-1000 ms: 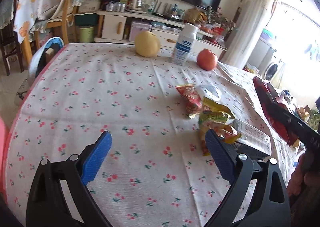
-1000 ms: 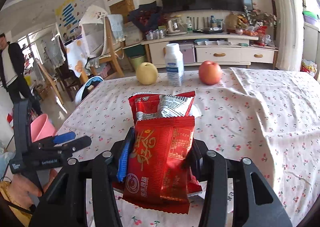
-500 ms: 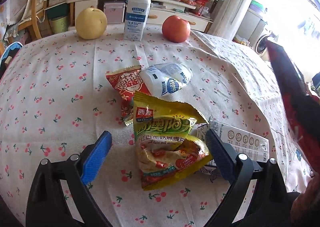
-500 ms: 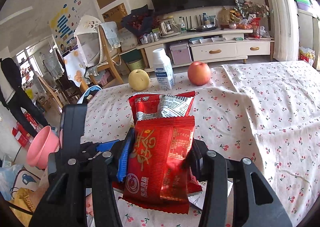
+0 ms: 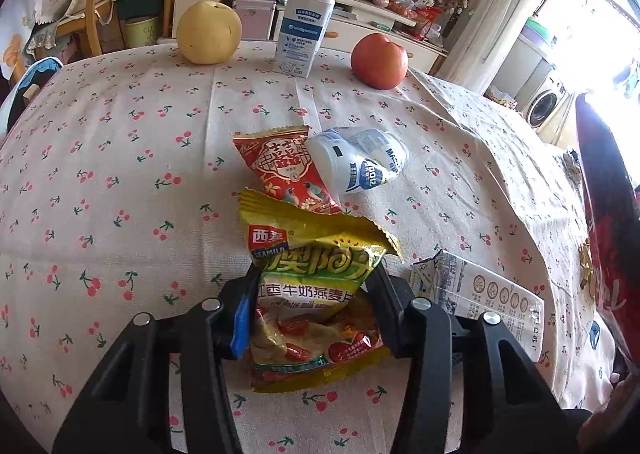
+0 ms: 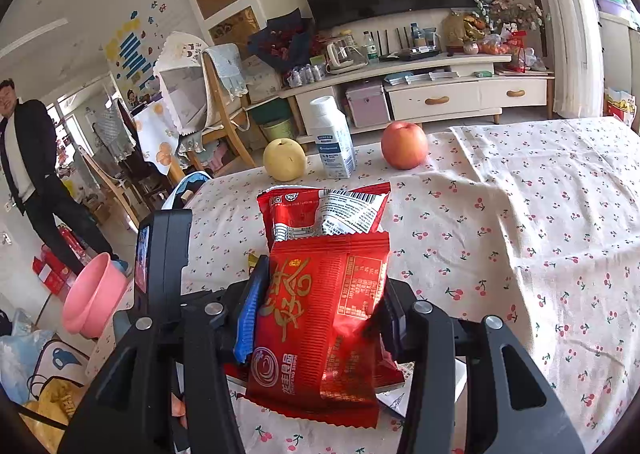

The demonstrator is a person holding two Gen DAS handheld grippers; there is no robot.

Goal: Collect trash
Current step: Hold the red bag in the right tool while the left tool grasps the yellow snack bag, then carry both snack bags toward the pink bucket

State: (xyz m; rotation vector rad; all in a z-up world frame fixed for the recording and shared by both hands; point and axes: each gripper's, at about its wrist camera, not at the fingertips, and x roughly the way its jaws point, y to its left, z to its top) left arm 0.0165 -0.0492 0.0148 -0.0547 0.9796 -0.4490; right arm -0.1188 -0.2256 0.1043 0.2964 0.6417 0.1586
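Cherry-print tablecloth (image 5: pixel 120 158) covered the table; left gripper (image 5: pixel 310 296), jaws just closed, pinched the yellow wrapper (image 5: pixel 312 274); right gripper (image 6: pixel 320 306) pinched the red packet (image 6: pixel 320 326); TV stand (image 6: pixel 440 94) at twelve o'clock.

The left gripper (image 5: pixel 310 312) points steeply down at the table, and its jaws have just been closing — the blue-padded fingers (image 5: pixel 241 324) now press in on both sides of a yellow snack bag (image 5: pixel 316 286). The right gripper (image 6: pixel 320 314) tilts down less steeply, its jaws clamped on a red snack packet (image 6: pixel 320 330) that stands up between them. In the right wrist view the left gripper's black body sits just to the left (a bit of the hand shows beneath it).
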